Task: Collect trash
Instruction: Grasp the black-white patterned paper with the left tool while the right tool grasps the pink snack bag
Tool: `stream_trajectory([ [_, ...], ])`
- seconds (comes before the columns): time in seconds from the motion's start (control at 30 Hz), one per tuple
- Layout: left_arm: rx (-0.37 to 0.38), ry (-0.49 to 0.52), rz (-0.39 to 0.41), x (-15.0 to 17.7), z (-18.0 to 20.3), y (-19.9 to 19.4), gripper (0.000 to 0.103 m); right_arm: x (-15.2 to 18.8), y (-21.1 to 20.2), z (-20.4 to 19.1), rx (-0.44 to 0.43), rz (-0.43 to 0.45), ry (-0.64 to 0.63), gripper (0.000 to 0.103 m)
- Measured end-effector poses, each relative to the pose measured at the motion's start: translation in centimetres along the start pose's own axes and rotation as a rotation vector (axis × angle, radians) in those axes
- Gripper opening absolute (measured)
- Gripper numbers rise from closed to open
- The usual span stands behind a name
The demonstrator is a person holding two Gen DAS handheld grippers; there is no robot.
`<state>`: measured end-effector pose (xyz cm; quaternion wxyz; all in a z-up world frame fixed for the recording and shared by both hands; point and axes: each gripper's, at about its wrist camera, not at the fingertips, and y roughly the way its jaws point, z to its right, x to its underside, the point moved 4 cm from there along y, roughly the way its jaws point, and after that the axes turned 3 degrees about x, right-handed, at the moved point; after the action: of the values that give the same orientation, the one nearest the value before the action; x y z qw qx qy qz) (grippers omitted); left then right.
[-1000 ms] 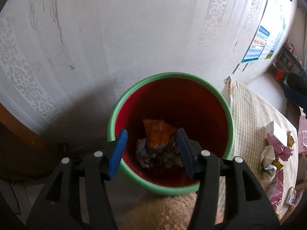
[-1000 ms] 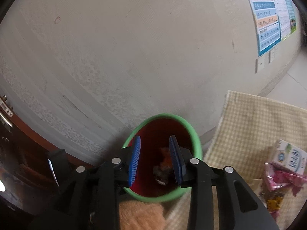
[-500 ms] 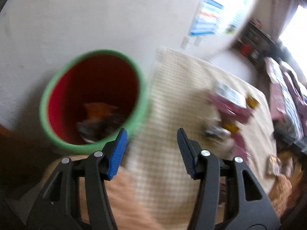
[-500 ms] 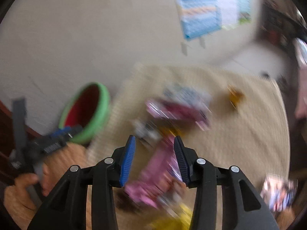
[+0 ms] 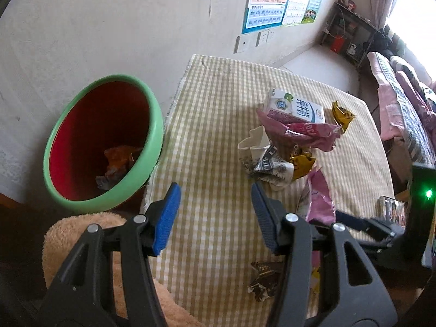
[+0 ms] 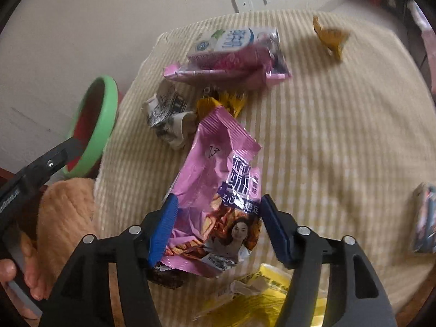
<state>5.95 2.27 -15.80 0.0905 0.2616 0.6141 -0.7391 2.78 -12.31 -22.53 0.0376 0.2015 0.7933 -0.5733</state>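
Both hand-held grippers, left (image 5: 215,215) parted, empty, right (image 6: 218,226) just widening, straddling pink wrapper (image 6: 218,190)

The checked cloth (image 5: 218,125) covering the tabletop is showing a matt, woven weave. The pink snack wrapper (image 6: 215,179) is reflecting light as glossy, creased film. The milk carton (image 5: 297,106) is presenting smooth printed card. The bin (image 5: 103,141) is appearing as smooth plastic. The fingers (image 6: 163,229) are carrying ribbed blue pads on matt black plastic.

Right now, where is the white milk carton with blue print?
In the left wrist view, the white milk carton with blue print lies on the far checked cloth, resting on a crumpled pink wrapper.
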Motion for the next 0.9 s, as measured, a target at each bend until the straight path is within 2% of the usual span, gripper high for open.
stream_trajectory([
  [0.03,0.005,0.006,-0.003,-0.1,0.3,0.4,0.051,0.1,-0.4,0.4,-0.026,0.018,0.012,0.047],
  [0.07,0.008,0.009,-0.010,-0.2,0.5,0.7,0.052,0.0,-0.9,0.6,-0.043,0.033,0.020,0.043],
  [0.23,0.081,-0.022,-0.081,-1.2,2.3,3.8,0.051,-0.9,-4.6,2.6,-0.053,0.175,0.061,0.039],
  [0.33,0.091,-0.034,-0.113,-1.8,3.5,5.4,0.051,-1.0,-5.7,3.9,-0.033,0.209,0.092,0.039],
  [0.47,0.067,-0.060,-0.145,-2.6,4.0,8.0,0.051,-0.7,-5.8,4.6,-0.018,0.212,0.111,0.040],
  [0.5,0.062,-0.074,-0.161,-2.6,3.9,8.7,0.055,-0.6,-5.8,4.6,-0.021,0.210,0.113,0.040],
  [0.53,0.092,-0.111,-0.157,-2.8,3.7,9.2,0.057,-0.6,-5.7,4.5,-0.023,0.208,0.112,0.040],
  [0.6,0.102,-0.152,-0.157,-3.1,3.5,9.5,0.059,-0.6,-6.0,4.6,-0.022,0.207,0.102,0.040],
  [0.7,0.131,-0.125,-0.194,-3.1,4.2,10.1,0.065,-0.4,-5.7,4.5,-0.031,0.197,0.101,0.040],
  [0.77,0.142,-0.119,-0.195,-2.7,4.7,10.3,0.065,-0.5,-5.3,4.2,-0.033,0.191,0.100,0.040],
  [0.83,0.152,-0.111,-0.203,-2.3,5.1,10.4,0.064,-0.4,-5.1,4.0,-0.033,0.180,0.096,0.041],
  [0.87,0.166,-0.108,-0.203,-2.1,5.4,10.3,0.056,-0.4,-5.0,4.0,-0.033,0.176,0.094,0.042],
  [0.9,0.188,-0.107,-0.200,-1.9,5.6,10.0,0.045,-0.3,-4.9,4.0,-0.032,0.171,0.092,0.042],
])
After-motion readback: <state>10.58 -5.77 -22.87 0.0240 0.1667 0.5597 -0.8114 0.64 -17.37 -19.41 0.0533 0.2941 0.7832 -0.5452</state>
